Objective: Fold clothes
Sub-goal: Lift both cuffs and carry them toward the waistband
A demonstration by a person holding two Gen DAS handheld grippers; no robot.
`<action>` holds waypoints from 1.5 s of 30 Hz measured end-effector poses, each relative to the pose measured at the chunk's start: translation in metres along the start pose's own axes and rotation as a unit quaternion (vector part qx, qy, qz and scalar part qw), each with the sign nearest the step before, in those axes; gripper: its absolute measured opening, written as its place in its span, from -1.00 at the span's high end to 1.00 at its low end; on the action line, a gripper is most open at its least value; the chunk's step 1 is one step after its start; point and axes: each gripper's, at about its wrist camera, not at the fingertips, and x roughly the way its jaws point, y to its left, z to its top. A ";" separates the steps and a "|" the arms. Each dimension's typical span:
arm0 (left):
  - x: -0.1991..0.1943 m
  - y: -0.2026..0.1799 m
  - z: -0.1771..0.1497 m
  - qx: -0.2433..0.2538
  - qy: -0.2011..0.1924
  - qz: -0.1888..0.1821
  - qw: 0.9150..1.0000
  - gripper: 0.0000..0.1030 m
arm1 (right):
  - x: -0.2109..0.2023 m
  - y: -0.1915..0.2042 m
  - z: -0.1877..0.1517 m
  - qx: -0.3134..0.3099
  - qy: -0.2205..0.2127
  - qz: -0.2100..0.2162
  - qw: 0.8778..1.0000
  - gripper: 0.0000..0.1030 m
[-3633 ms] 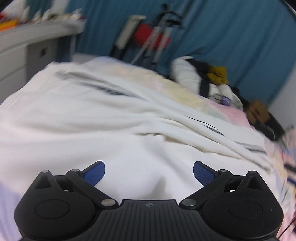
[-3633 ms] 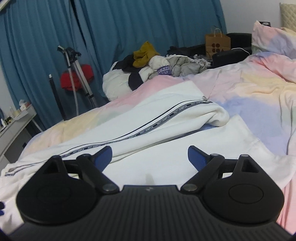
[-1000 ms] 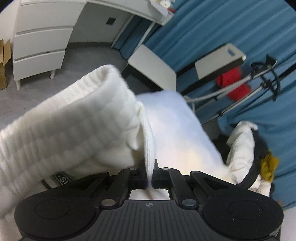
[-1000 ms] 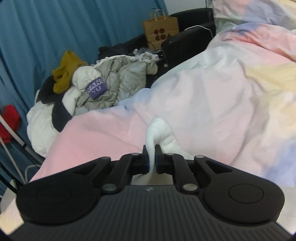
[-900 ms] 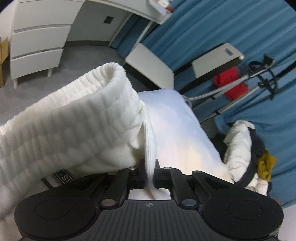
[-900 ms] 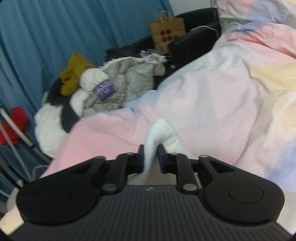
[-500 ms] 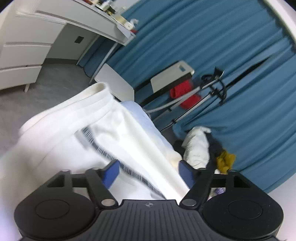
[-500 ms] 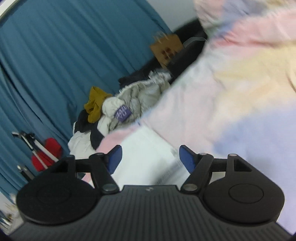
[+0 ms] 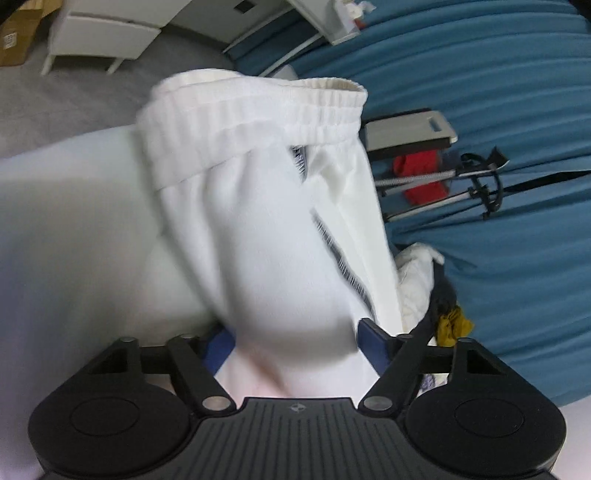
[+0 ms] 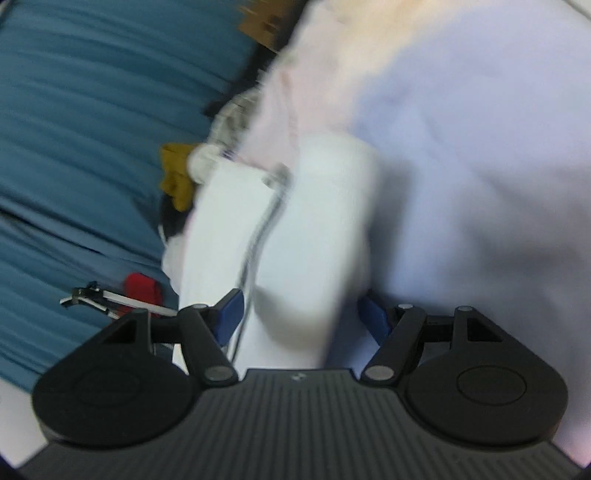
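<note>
White track pants [image 9: 266,206] with a dark patterned side stripe lie folded lengthwise on the bed. In the left wrist view the ribbed waistband [image 9: 251,110] is at the far end, and the fabric runs back between the blue pads. My left gripper [image 9: 295,341] is open, with the cloth bulging between its fingers. In the blurred right wrist view the same pants [image 10: 295,236] stretch away from my right gripper [image 10: 301,317], which is open astride the cloth.
A pastel bedsheet [image 10: 461,166] covers the bed. A pile of clothes [image 10: 181,177] lies at the bed's far edge before the blue curtain [image 9: 517,92]. A tripod [image 9: 461,181], a red object and white drawers [image 9: 99,22] stand beyond.
A second ago both grippers were shut on the pants' fabric. Both have opened and let go, and both have tilted so that they look along the laid pants.
</note>
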 end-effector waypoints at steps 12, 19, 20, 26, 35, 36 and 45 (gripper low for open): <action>-0.006 -0.026 0.028 0.042 -0.035 0.005 0.998 0.69 | 0.010 0.036 0.015 -0.070 -0.099 -0.037 0.992 0.60; -0.072 -0.061 0.032 0.071 -0.045 -0.017 0.996 0.70 | -0.051 0.034 0.011 -0.060 -0.102 -0.039 0.992 0.67; -0.083 -0.062 0.032 0.074 -0.042 -0.012 0.996 0.70 | -0.059 0.033 0.007 -0.064 -0.098 -0.042 0.992 0.67; -0.141 -0.029 0.024 0.089 -0.011 0.029 0.996 0.69 | -0.105 0.008 -0.005 -0.038 -0.056 -0.053 0.996 0.72; -0.165 0.019 -0.003 0.116 0.031 0.080 0.990 0.14 | -0.108 -0.025 -0.010 -0.045 -0.033 -0.078 0.995 0.73; -0.172 0.018 -0.007 0.128 0.029 0.084 0.988 0.06 | -0.109 -0.026 -0.009 -0.037 -0.035 -0.074 0.996 0.73; -0.236 -0.038 -0.061 0.248 -0.015 0.092 0.964 -0.27 | -0.133 -0.015 -0.001 -0.029 -0.096 -0.033 0.994 0.75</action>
